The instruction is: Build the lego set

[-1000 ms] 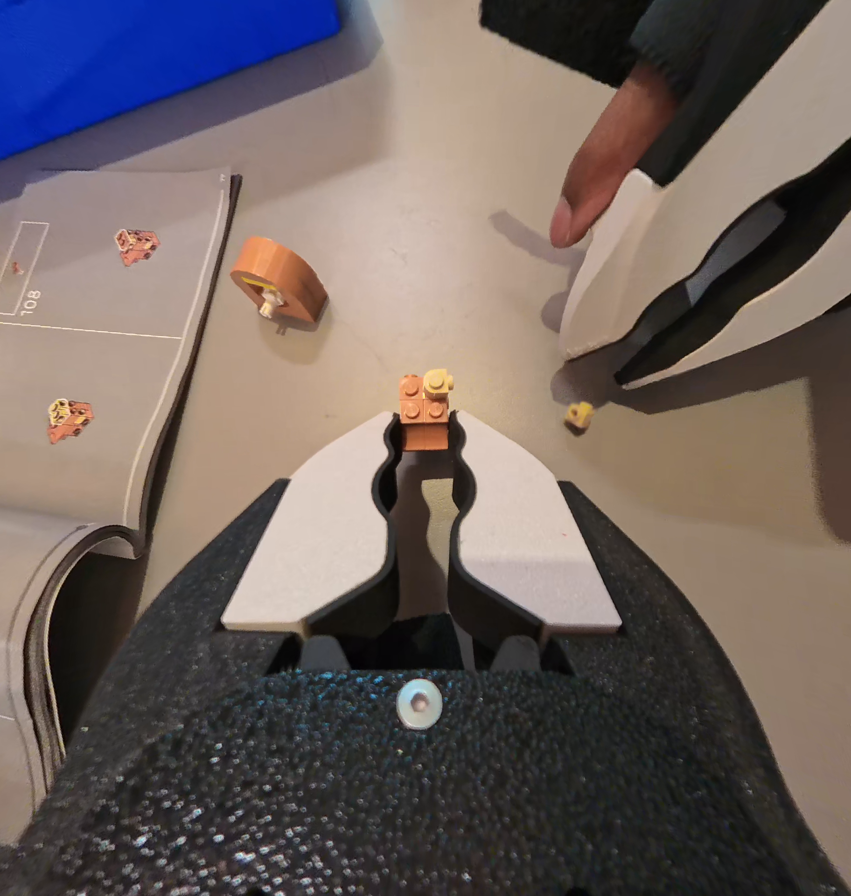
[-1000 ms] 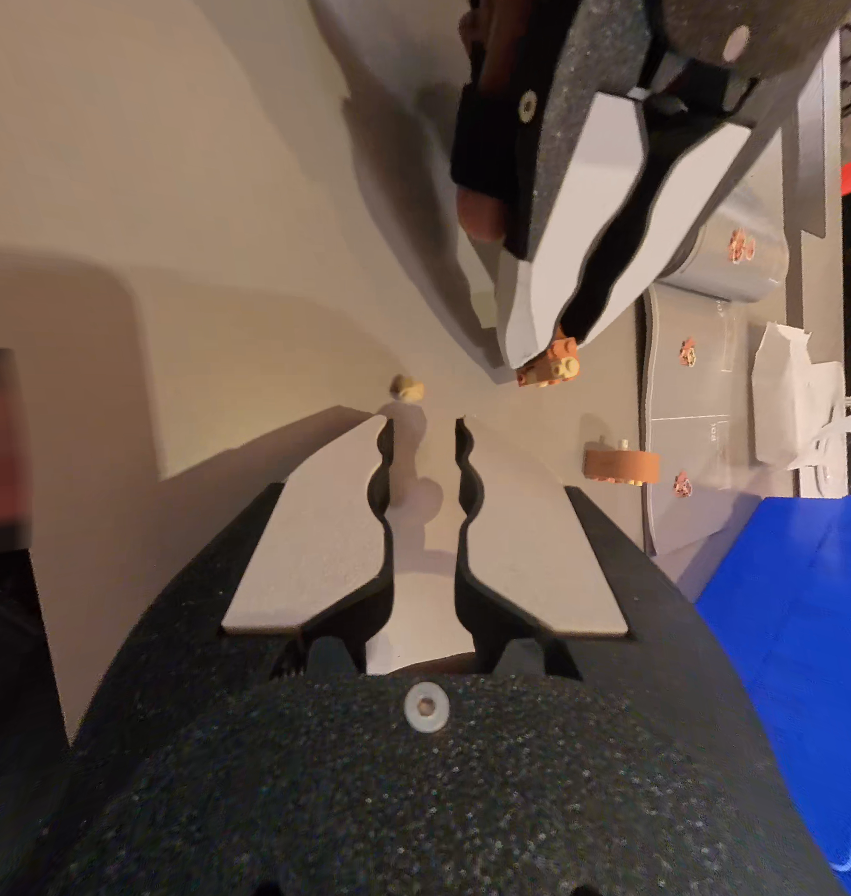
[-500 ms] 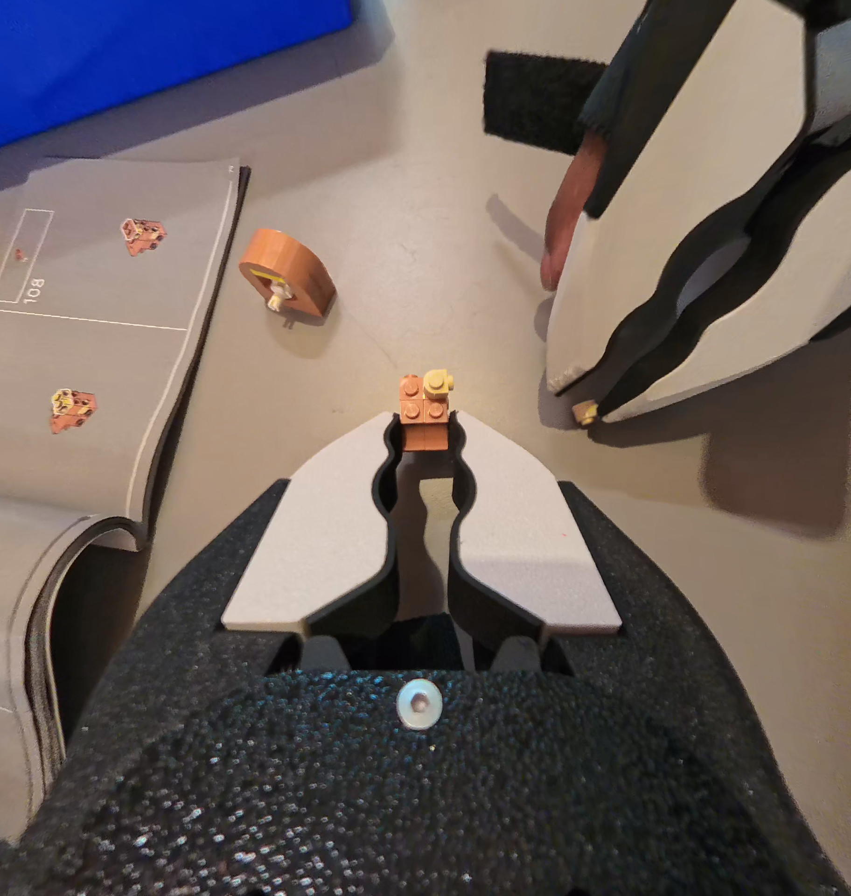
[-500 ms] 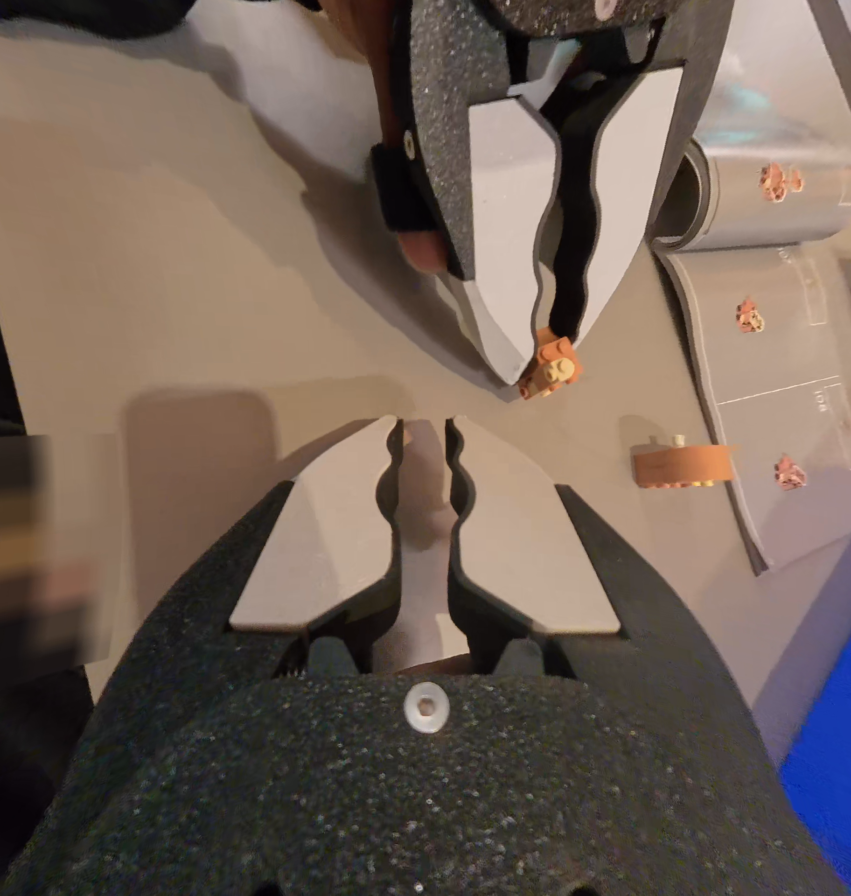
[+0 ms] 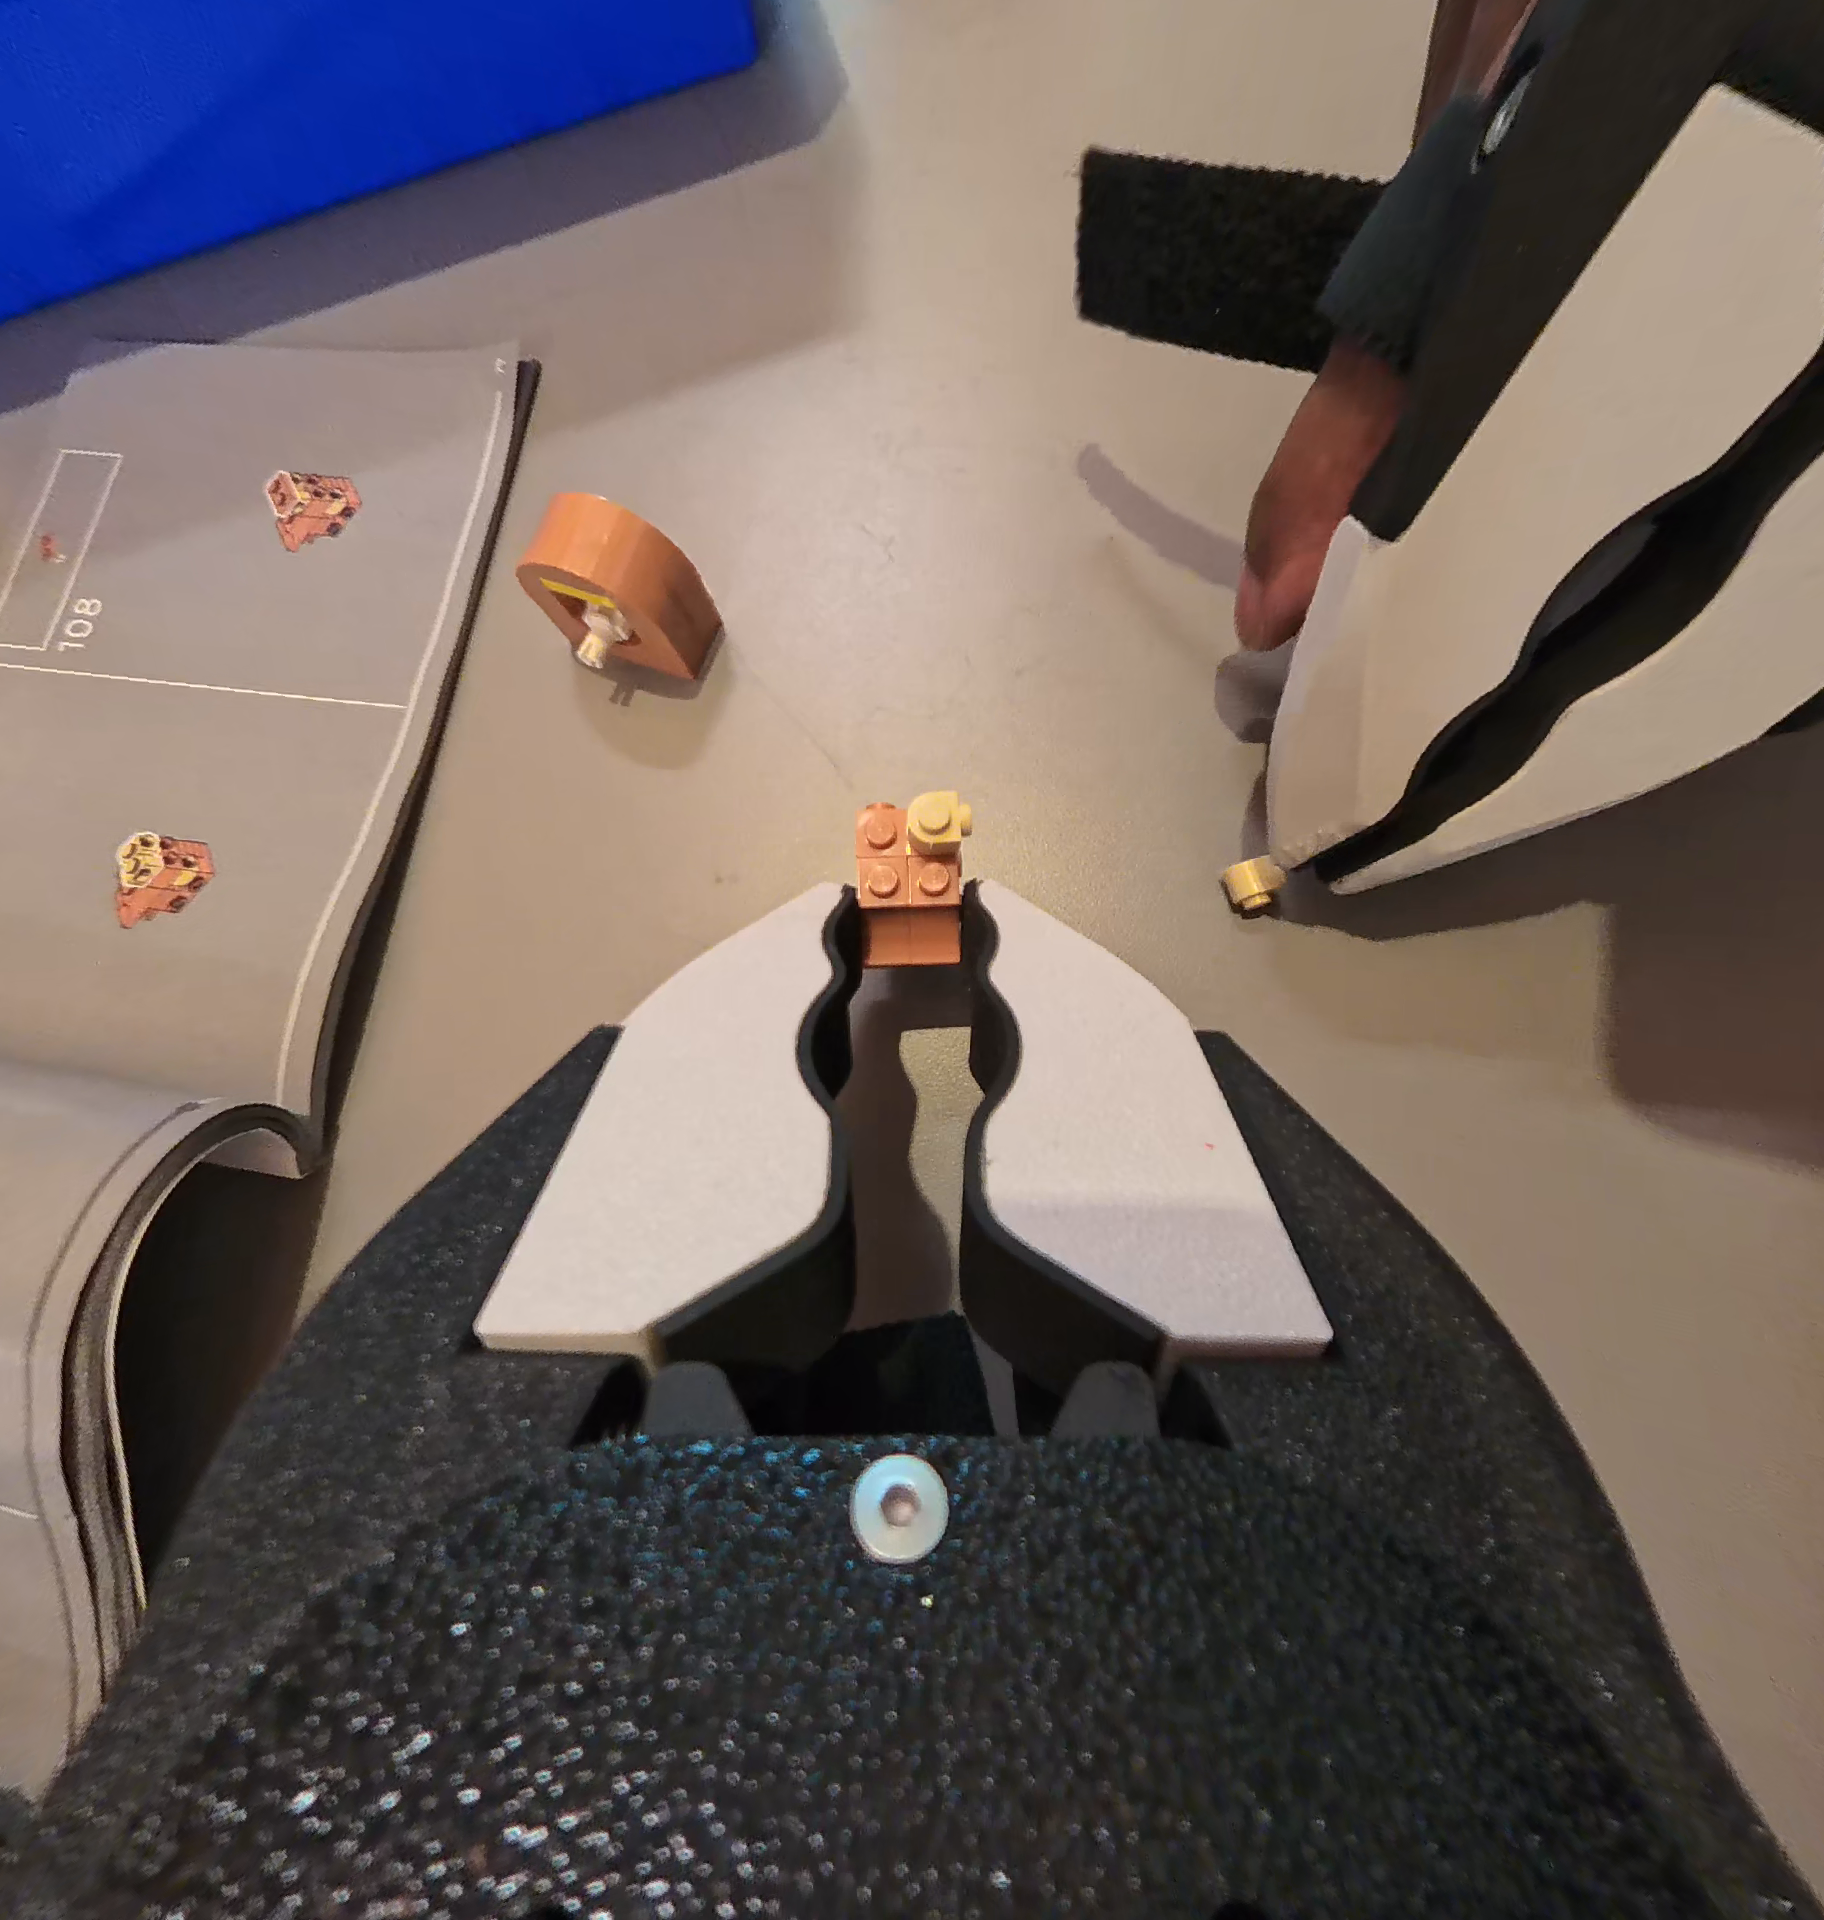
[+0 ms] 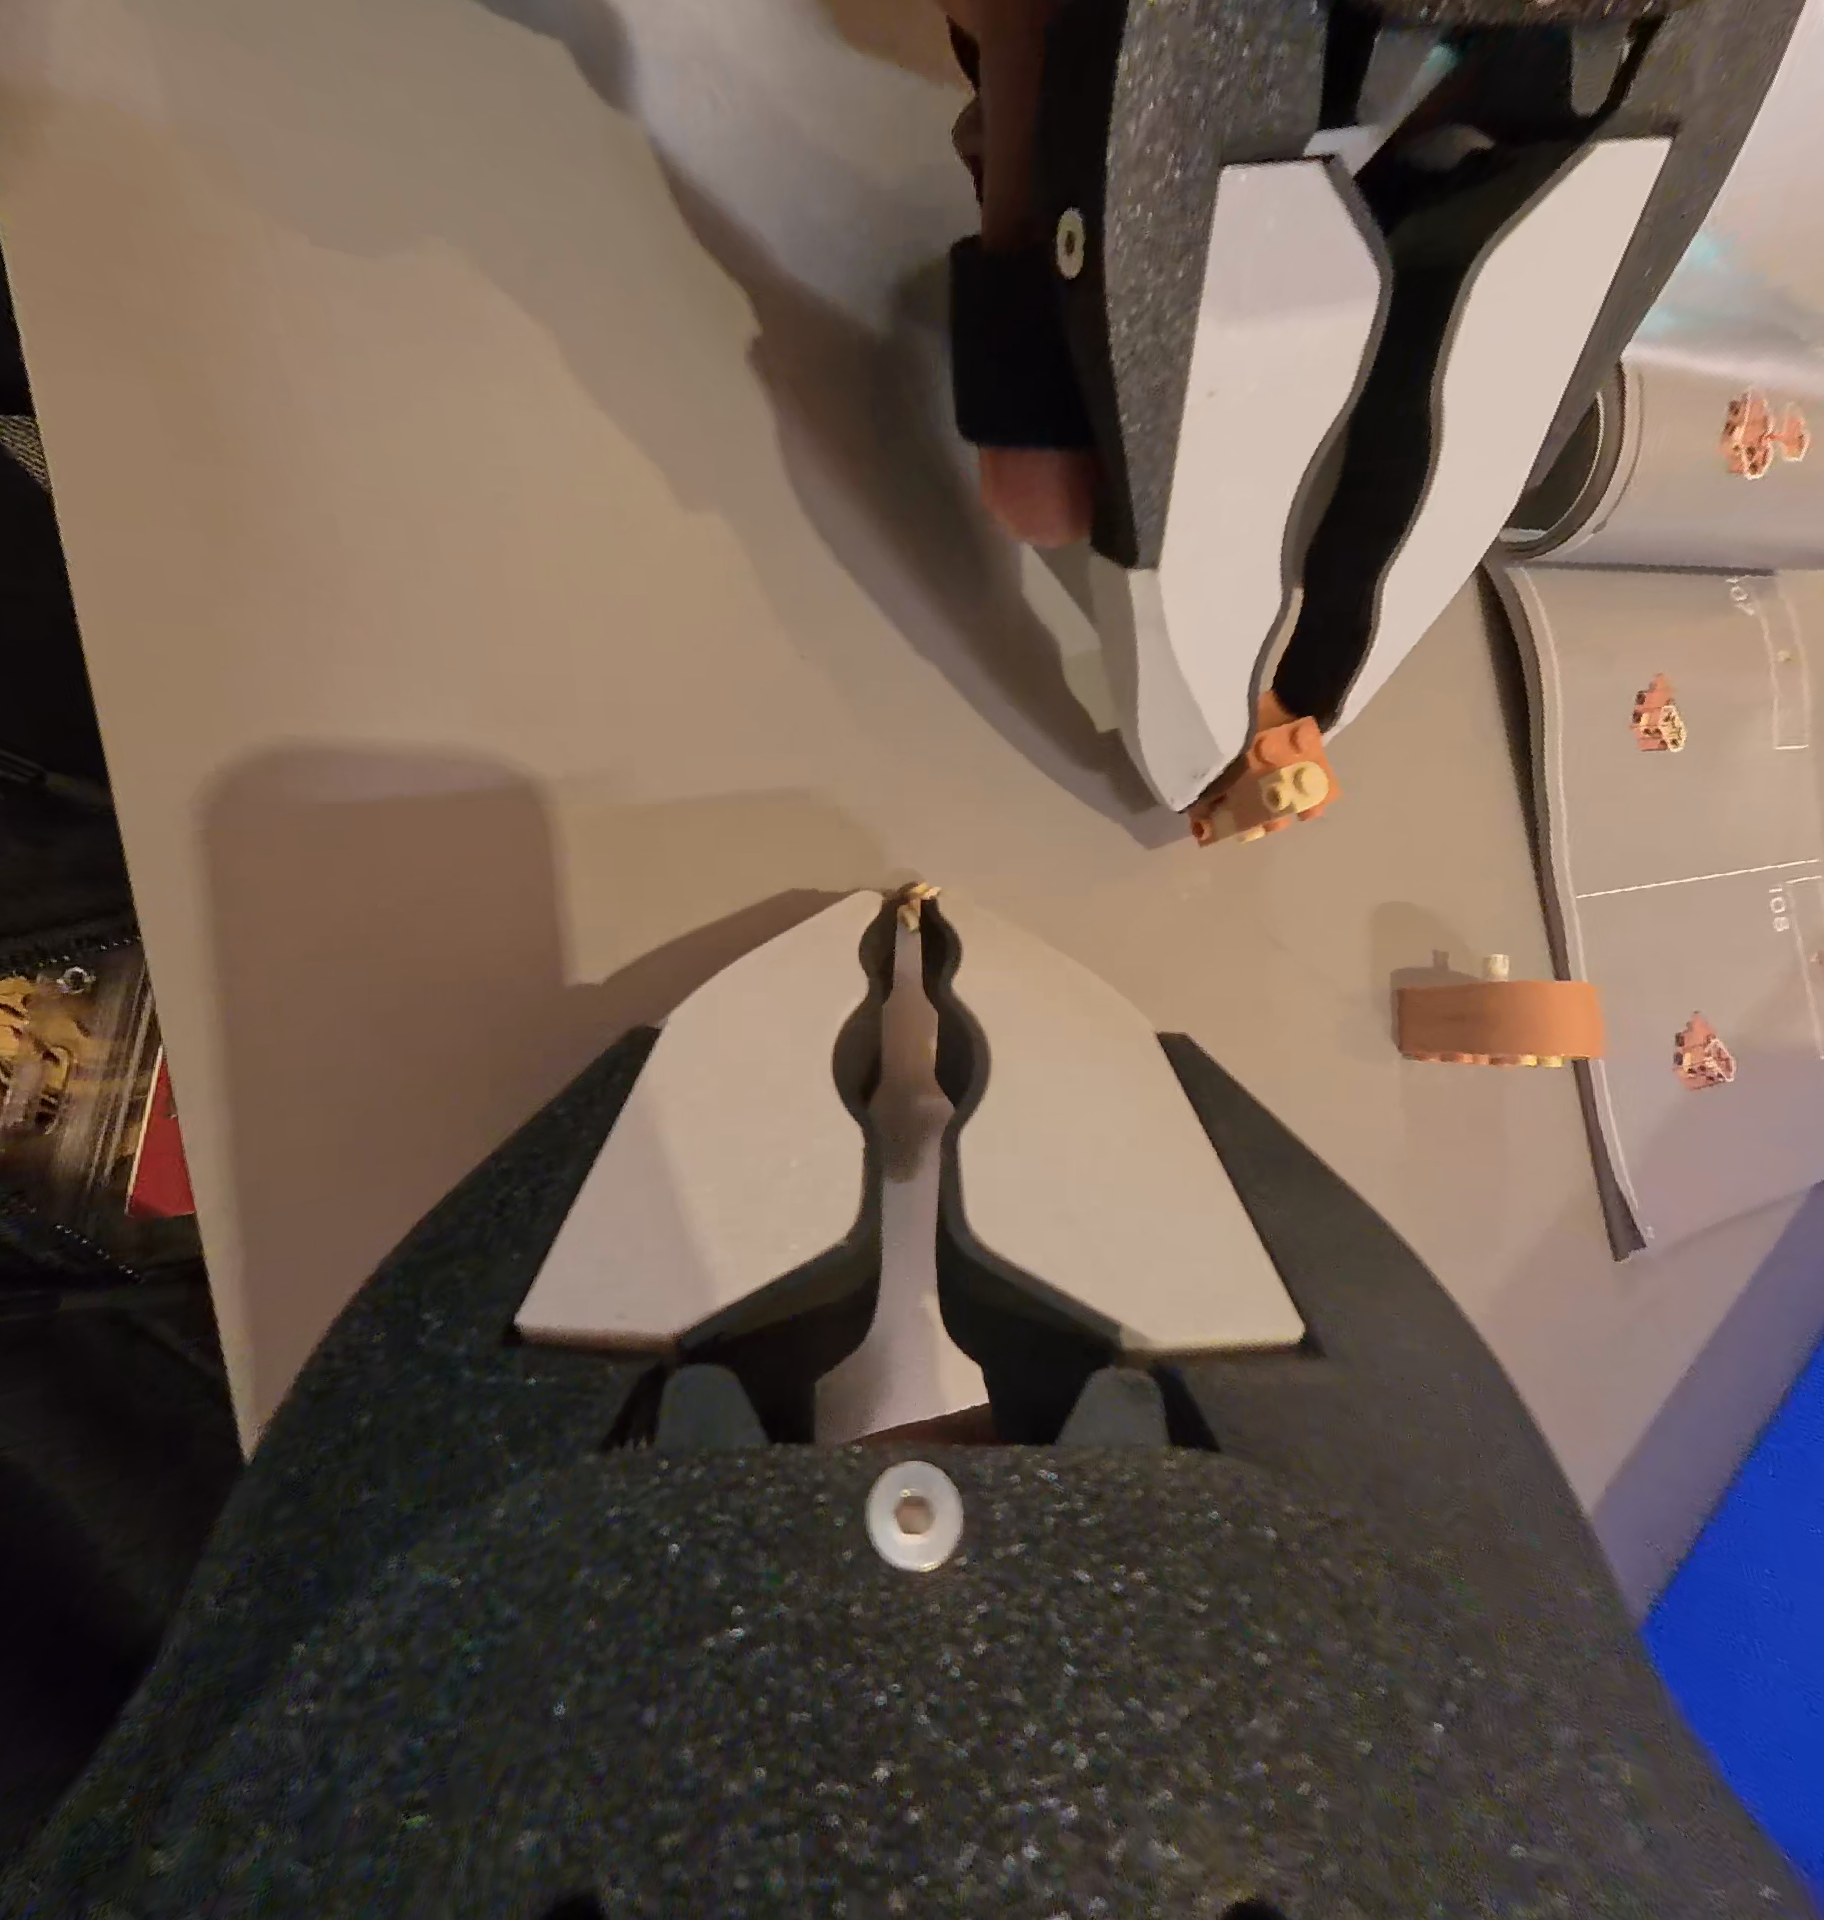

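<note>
— What's in my left gripper point(image 5: 910, 896)?
— Its fingers clamp a brown brick cluster point(image 5: 910, 883) above the worktop point(image 5: 887, 499).
— And my right gripper point(image 6: 914, 900)?
— Nearly together, pinching a tan stud point(image 5: 1251, 885) at the tips, near the booklet point(image 5: 212, 727).

Open booklet point(image 5: 191, 727) and blue sheet point(image 5: 316, 135) cut by frame edges; tiny tan piece point(image 6: 916, 902) half-hidden between fingers point(image 6: 773, 1101).

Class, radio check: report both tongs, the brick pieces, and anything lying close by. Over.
Left tongs clamped on brown brick assembly. Right tongs pinched on small tan piece at the table. Open booklet and brown rounded part nearby.
</note>
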{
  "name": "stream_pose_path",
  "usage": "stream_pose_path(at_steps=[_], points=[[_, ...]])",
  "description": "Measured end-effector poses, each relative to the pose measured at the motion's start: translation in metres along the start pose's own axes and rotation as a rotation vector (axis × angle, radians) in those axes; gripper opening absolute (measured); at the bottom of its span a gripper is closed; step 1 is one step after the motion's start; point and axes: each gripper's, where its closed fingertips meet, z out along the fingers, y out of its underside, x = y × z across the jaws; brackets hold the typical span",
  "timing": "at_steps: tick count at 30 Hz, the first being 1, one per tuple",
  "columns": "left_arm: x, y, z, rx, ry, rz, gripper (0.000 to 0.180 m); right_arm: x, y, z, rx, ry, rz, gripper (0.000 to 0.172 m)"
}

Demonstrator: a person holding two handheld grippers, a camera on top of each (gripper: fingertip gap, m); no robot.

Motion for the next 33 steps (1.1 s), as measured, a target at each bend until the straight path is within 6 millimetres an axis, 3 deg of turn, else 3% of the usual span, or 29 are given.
stream_pose_path(at_steps=[9, 17, 27, 33], points=[[0.000, 0.001, 0.001, -0.004, 0.005, -0.004, 0.017, 0.003, 0.009, 0.002, -0.030, -0.008, 0.024, 0.007], [0.000, 0.002, 0.001, -0.004, 0.004, -0.006, 0.018, 0.006, 0.002, -0.003, 0.009, -0.012, 0.033, 0.008], [0.009, 0.009, 0.000, -0.042, 0.065, 0.036, 0.017, 0.009, 0.012, 0.000, -0.025, -0.010, 0.247, 0.009], [0.019, 0.013, -0.002, -0.057, 0.121, 0.091, 0.017, 0.008, 0.014, 0.004, -0.025, -0.026, 0.275, 0.009]])
